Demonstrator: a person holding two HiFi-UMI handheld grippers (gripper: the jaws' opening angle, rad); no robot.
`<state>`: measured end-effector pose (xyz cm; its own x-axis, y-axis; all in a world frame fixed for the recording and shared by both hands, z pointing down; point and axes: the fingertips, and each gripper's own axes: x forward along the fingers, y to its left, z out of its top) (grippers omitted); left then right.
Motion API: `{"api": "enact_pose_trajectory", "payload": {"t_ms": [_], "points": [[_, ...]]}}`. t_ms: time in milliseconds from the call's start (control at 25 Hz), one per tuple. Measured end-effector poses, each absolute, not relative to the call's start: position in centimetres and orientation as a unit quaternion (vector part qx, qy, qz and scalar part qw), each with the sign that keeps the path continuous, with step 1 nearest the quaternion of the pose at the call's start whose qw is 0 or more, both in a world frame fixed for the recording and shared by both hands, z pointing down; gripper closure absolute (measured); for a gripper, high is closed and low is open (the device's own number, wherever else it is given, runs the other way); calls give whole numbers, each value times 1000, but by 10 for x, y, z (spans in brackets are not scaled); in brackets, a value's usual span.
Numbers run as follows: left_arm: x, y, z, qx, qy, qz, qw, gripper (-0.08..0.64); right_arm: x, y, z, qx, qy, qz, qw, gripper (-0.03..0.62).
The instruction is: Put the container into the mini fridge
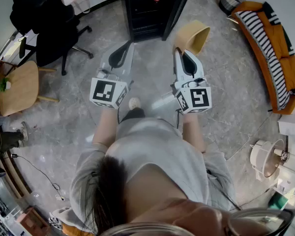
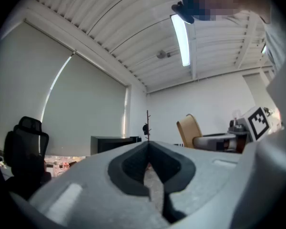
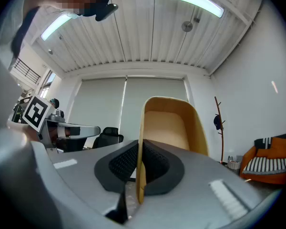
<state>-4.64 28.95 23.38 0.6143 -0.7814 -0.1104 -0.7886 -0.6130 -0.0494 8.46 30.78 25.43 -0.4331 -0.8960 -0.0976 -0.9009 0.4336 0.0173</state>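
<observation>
While my right gripper [image 3: 139,166] pinches its wall, the container [image 3: 168,128] hangs before the mini fridge [image 1: 146,9].
I judge it light, stiff and thin-walled; left gripper [image 2: 150,168] closed, empty.

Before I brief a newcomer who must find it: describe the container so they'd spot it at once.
Start at the black mini fridge with its door open. Just before it, the right gripper pinches the container by its wall: the only tan, open, rounded tub.
</observation>
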Motion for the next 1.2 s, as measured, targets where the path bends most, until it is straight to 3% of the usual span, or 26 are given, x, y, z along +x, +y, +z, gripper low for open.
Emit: {"api": "enact_pose_trajectory", "payload": {"t_ms": [1200], "points": [[-94, 167, 232, -909, 410, 42, 56, 558, 41, 197, 262, -568, 821, 25, 40, 581]]}}
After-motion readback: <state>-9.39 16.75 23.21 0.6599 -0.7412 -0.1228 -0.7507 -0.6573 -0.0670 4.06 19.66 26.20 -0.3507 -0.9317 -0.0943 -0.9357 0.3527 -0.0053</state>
